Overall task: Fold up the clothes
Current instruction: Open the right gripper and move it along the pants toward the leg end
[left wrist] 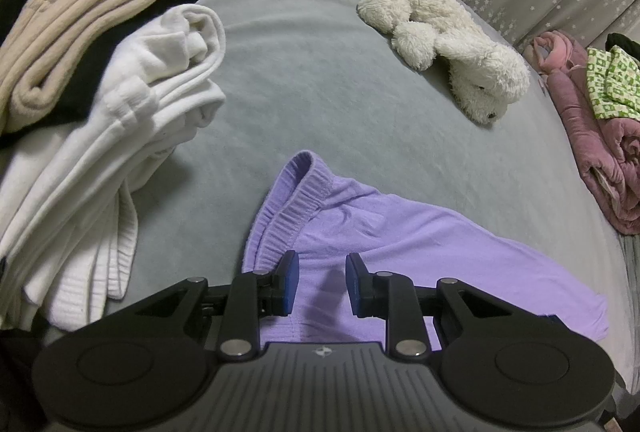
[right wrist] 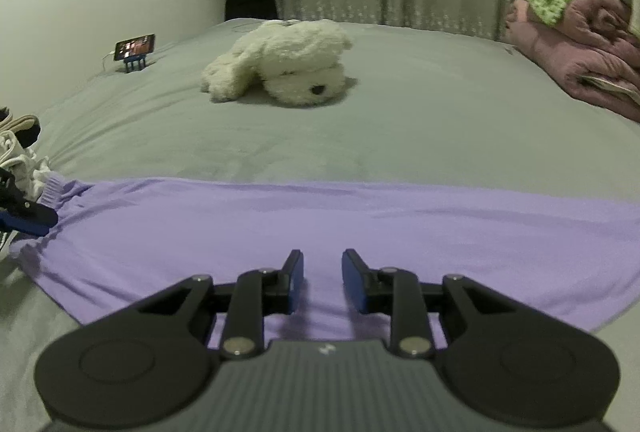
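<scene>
Across the lower half of the right wrist view the purple garment (right wrist: 320, 228) lies flat on the grey bed (right wrist: 400, 136), waistband end at far left. Both tongs are slightly parted and hold nothing: left tongs (left wrist: 322, 284) hang over the cloth beside the ribbed waistband (left wrist: 292, 208), right tongs (right wrist: 322, 282) over the near edge mid-length. For a clean fold I'd pinch both layers at the edge, lift both ends together, keep it taut, and stay clear of the white stack (left wrist: 104, 168) at left.
</scene>
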Available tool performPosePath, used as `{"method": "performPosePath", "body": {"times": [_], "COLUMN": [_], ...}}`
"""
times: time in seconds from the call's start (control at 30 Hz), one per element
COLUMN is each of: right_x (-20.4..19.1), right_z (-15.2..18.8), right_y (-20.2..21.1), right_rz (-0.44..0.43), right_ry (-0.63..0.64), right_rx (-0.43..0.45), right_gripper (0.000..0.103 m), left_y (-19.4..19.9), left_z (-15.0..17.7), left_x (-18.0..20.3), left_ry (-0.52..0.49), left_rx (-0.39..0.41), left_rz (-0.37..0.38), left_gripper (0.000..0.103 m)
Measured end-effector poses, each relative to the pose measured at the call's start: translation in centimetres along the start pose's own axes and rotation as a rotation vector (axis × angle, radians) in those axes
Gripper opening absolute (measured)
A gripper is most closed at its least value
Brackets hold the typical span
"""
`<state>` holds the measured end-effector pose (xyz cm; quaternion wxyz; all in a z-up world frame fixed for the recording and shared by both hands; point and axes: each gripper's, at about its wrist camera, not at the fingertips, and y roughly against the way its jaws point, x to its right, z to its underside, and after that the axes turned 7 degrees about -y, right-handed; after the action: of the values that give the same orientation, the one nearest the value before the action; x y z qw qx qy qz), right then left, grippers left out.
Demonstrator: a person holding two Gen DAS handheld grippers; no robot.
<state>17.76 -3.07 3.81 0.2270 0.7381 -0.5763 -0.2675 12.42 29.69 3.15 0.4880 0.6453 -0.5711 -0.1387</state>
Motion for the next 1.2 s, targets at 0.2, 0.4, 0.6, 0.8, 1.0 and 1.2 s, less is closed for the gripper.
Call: {"method": "performPosePath", "body": {"times": [0.2, 0.4, 0.6, 0.8, 1.0, 1.2], "right_x": [-0.5, 0.6, 3.6, 7.0, 8.2, 7.5], "right_z": [-0.5, -0.8, -1.5, -1.8, -1.8, -0.8], "right_y": [-2.1, -2.9, -3.3, -3.4, -3.1, -1.6], "right_rz": [0.009, 0.036, 0.099, 0.163, 0.218, 0.202], "right_ry": [-0.002, -0.012, -0.043, -0.120, -0.153, -0.149], "right_rx": [-0.042, -0.042, -0.036, -0.021, -0.004, 0.019], "right_gripper": [0.027, 0.027, 0.028, 0.028, 0.030, 0.032], "left_y": [0.0, 0.1, 0.1, 0.0, 0.0, -0.1], "left_z": [0.0, 0.0, 0.0, 0.0, 0.0, -0.1], "left_x": [0.0, -0.1, -0.1, 0.0, 0.0, 0.2], "left_ry": [0.000, -0.001, -0.001, -0.002, -0.005, -0.009], "left_rx": [-0.002, -0.002, -0.003, -0.002, -0.003, -0.002], "left_rz": [0.002, 0.003, 0.003, 0.002, 0.001, -0.002], "left_gripper": [0.023, 0.023, 0.023, 0.023, 0.023, 0.023]}}
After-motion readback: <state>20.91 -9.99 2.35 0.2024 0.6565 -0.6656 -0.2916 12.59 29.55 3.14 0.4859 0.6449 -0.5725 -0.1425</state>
